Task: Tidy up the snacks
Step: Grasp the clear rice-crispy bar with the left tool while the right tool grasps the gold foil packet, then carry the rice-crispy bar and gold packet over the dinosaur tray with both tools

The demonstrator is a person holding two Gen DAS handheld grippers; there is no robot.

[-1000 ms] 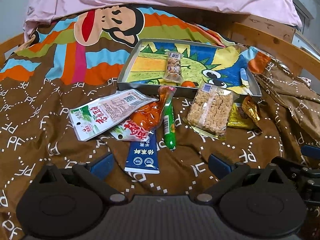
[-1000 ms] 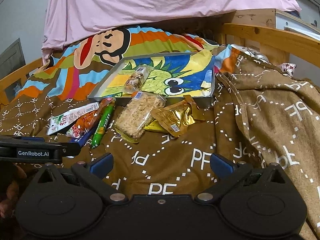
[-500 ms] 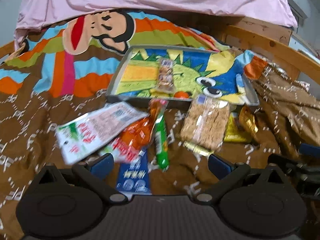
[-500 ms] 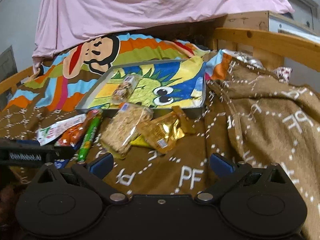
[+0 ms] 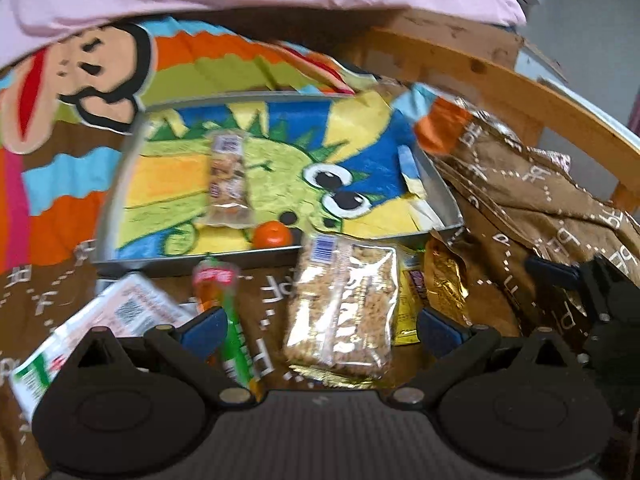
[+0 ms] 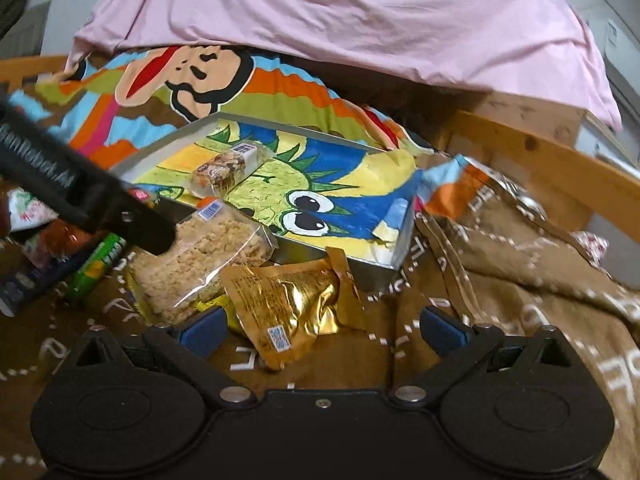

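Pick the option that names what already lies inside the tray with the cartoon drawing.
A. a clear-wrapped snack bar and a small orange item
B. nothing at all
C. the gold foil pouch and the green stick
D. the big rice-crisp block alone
A: the clear-wrapped snack bar and the small orange item lie inside the tray; the other snacks lie on the blanket.
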